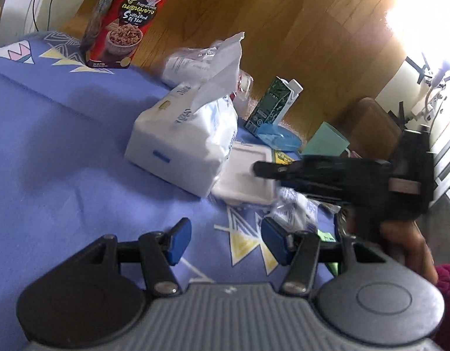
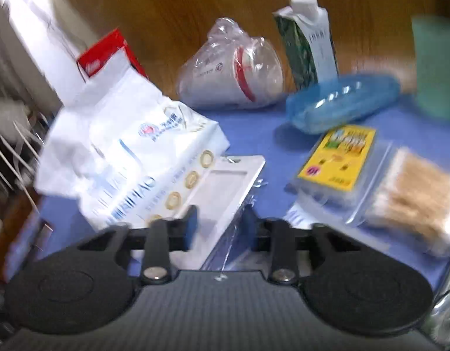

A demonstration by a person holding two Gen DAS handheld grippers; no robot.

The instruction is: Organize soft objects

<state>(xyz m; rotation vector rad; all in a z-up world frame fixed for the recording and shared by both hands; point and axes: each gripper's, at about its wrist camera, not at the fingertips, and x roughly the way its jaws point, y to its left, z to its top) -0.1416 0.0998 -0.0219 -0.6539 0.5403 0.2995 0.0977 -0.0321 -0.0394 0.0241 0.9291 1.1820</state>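
A white tissue pack (image 1: 184,146) with a tissue sticking up lies on the blue cloth (image 1: 49,146); it also shows in the right wrist view (image 2: 122,163). A flat white box (image 1: 248,172) leans against its side. My left gripper (image 1: 225,241) is open and empty, hovering over the cloth short of the pack. My right gripper (image 2: 219,228) has the white box (image 2: 225,187) between its blue pads, its jaws close around the box's near end. In the left wrist view the right gripper (image 1: 263,169) reaches in from the right over the box.
A red snack box (image 1: 122,20) stands far left. A bag of paper cups (image 2: 233,70), a green carton (image 2: 309,38), a blue plastic dish (image 2: 341,99), a teal cup (image 2: 435,67), a yellow packet (image 2: 339,158) and a bag of cotton swabs (image 2: 415,199) lie around.
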